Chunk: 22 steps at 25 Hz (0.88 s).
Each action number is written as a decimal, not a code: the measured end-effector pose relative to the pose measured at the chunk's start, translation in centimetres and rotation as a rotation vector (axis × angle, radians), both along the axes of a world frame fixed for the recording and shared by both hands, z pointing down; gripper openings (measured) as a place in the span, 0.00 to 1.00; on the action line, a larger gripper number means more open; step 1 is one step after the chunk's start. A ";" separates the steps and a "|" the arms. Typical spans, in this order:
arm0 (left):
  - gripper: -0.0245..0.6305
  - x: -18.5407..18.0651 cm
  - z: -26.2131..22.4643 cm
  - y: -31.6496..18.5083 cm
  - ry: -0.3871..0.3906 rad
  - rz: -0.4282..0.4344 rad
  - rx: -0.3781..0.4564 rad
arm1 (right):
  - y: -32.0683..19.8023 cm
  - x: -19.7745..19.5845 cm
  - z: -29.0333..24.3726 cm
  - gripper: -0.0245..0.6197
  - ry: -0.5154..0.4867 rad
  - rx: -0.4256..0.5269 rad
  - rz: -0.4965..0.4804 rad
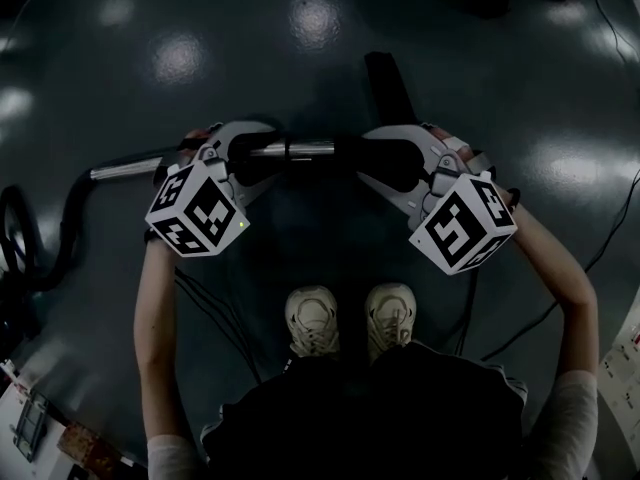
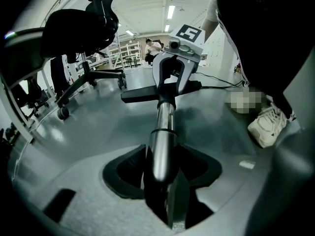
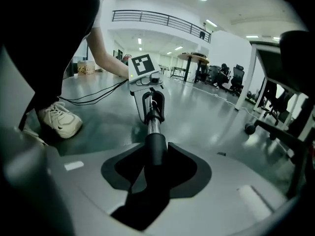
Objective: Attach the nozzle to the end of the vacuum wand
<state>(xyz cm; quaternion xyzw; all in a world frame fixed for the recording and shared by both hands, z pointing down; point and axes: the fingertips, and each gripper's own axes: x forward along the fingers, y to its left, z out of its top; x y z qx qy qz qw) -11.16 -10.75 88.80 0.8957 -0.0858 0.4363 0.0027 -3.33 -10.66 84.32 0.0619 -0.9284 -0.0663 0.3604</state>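
Lying in line with the steel wand (image 1: pixel 305 150), the black nozzle (image 3: pixel 156 151) has its neck pinched between the jaws of the right gripper (image 1: pixel 385 163), while those of the left gripper (image 1: pixel 258 160) clamp the wand close to where both parts meet. Both look stiff and light; the polished wand is probably slippery, so it wants a firm hold.

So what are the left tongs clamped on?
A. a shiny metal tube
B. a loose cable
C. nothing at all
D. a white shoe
A: the left gripper view shows the left tongs closed on the shiny metal tube, whose far end meets the black nozzle held in the right tongs.
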 end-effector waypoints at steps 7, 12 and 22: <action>0.36 0.9 1.0 0.0 0.000 0.000 0.033 | -0.6 0.2 1.2 0.25 -0.060 -0.181 0.172; 0.40 1.9 -2.4 -0.9 0.203 -0.094 0.050 | -1.5 0.5 0.3 0.16 -0.073 -0.163 0.230; 0.04 -0.7 -18.2 -8.1 0.975 -0.843 0.393 | -8.4 2.2 -12.2 0.05 -0.689 -0.123 0.746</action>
